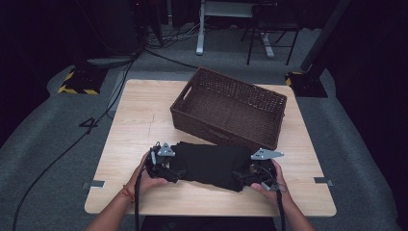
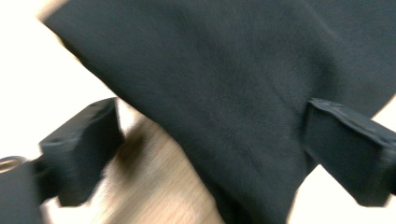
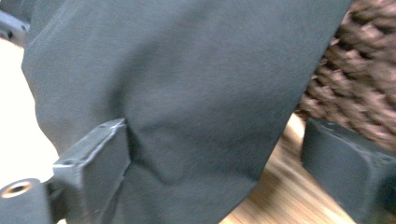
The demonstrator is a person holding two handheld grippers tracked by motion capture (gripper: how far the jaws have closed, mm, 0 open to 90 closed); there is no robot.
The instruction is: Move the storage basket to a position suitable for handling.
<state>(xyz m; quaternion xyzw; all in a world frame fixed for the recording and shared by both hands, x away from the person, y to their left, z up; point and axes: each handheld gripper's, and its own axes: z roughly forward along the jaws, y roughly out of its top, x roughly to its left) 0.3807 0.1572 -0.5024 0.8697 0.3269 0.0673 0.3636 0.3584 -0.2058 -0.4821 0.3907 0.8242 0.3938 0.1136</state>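
Down at the near edge of the wooden table, a folded black cloth lies flat, with a gripper at each of its short ends. The left gripper sits at the cloth's left end and the right gripper at its right end, each held in a hand that comes in from below.

In the left gripper view, the jaws stand wide apart. The cloth fills the space ahead of them and drops down between them as a tapering fold. One finger stands clear of the fabric, over bare wood, with a gap between it and the cloth's edge. The other finger lies against the cloth's far edge, whether touching or just beside it I cannot tell. The pads are not pressing the fabric together, so nothing is gripped.

In the right gripper view, the jaws are likewise wide open. The cloth spreads ahead of and between the fingers. One finger rests against the fabric, where a small crease forms just beyond its tip. The other finger stands apart from the cloth, over bare wood, with the brown wicker basket just beyond it. Nothing is pinched here either.

Beyond the fingers of both grippers, behind the cloth, the basket sits with its near wall just beside the cloth's far edge.
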